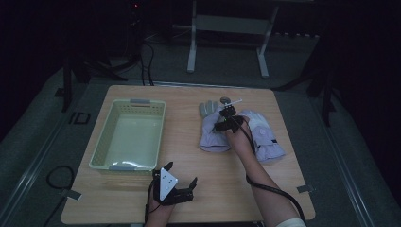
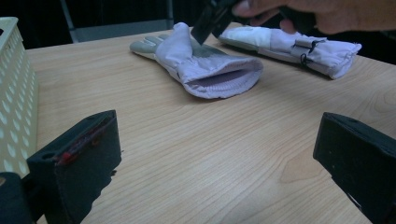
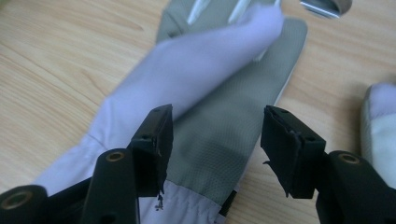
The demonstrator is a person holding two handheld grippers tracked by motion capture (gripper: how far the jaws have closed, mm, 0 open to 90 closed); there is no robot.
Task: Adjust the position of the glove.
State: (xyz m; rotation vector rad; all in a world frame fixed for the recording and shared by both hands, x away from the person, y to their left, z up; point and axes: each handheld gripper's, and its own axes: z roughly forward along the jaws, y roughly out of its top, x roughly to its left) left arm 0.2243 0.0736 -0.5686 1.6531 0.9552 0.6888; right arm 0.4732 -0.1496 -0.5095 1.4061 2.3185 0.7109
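Right now the right tool [image 1: 226, 118] hovers low over the left glove [image 1: 211, 132], its jaws apart on either side of the grey palm patch, not pressing on it. That glove lies on the counter [image 1: 189, 198] right of centre, cuff toward the near side, with the other glove [image 1: 265, 137] just beside it on the right. Near the front edge, the left tool [image 1: 182, 172] rests with jaws wide apart, holding nothing, close to the basket [image 1: 101, 146] at the left.
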